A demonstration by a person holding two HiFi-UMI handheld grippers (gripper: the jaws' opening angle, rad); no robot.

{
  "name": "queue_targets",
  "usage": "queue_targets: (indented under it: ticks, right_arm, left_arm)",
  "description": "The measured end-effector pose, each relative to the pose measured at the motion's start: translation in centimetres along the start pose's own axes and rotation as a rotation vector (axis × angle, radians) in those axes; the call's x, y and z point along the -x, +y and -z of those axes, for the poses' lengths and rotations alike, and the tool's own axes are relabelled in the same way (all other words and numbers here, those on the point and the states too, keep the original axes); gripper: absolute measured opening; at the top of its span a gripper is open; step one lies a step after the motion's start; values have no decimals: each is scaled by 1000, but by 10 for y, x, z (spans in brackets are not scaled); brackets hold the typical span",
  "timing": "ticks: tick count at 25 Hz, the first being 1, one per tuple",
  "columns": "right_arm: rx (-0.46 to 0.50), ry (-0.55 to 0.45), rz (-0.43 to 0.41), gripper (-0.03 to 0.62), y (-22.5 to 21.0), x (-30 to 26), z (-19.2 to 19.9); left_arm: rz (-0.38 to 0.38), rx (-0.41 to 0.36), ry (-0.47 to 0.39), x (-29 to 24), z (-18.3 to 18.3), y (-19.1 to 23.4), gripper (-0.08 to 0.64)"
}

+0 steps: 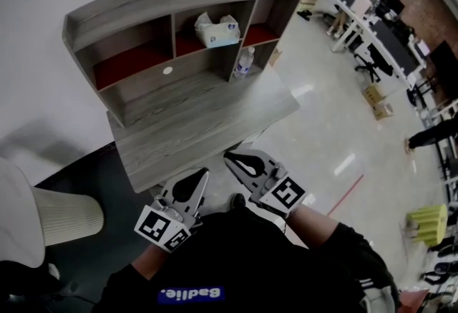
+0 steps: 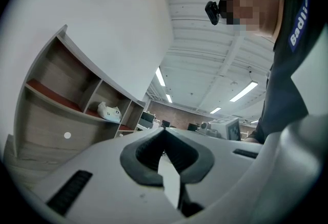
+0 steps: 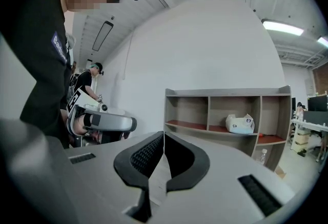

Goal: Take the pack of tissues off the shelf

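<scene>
A white pack of tissues [image 1: 217, 30] lies in the middle compartment of the grey wooden shelf [image 1: 143, 3] on the desk; it also shows small in the left gripper view [image 2: 109, 112] and the right gripper view [image 3: 240, 123]. Both grippers are held low near the person's body, well short of the desk's near edge. My left gripper [image 1: 202, 175] is shut with nothing in it, its tips meeting [image 2: 164, 130]. My right gripper [image 1: 229, 156] is shut and empty too [image 3: 163, 134]. Neither touches the shelf or the pack.
A clear plastic bottle [image 1: 244, 61] stands on the desk [image 1: 193, 125] below the right compartment. A pale chair [image 1: 43, 215] sits at the left. Office desks with monitors [image 1: 372, 25] line the right side, with a yellow stool [image 1: 427, 224] on the floor.
</scene>
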State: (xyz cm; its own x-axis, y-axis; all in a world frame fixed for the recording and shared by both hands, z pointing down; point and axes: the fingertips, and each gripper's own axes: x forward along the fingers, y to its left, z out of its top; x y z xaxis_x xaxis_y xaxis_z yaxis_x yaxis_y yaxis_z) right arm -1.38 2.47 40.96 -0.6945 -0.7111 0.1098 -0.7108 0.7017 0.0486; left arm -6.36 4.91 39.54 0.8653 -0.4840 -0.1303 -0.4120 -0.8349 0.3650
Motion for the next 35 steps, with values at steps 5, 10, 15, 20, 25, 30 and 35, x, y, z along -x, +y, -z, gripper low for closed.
queue_targets:
  ticks: [5, 10, 15, 20, 25, 30, 35]
  right_arm:
    - [24, -6, -2, 32, -25, -8, 1]
    - [40, -7, -18, 32, -67, -12, 3]
    - [50, 8, -40, 32, -113, -18, 6]
    - [49, 9, -65, 32, -157, -27, 12]
    - [74, 20, -93, 32, -190, -34, 16]
    - [124, 21, -126, 32, -211, -37, 18]
    - [159, 24, -138, 32, -230, -41, 22]
  left_arm:
    - [-18, -6, -2, -17, 1, 15, -2]
    - [-59, -21, -5, -48, 0, 28, -2]
    - [-115, -39, -15, -84, -7, 42, -2]
    - [-180, -42, -17, -110, -3, 56, -2]
    - [-249, -52, -22, -128, -3, 65, -2]
    - [-300, -68, -39, -146, -2, 67, -2]
    - [-329, -75, -42, -159, 4, 71, -2]
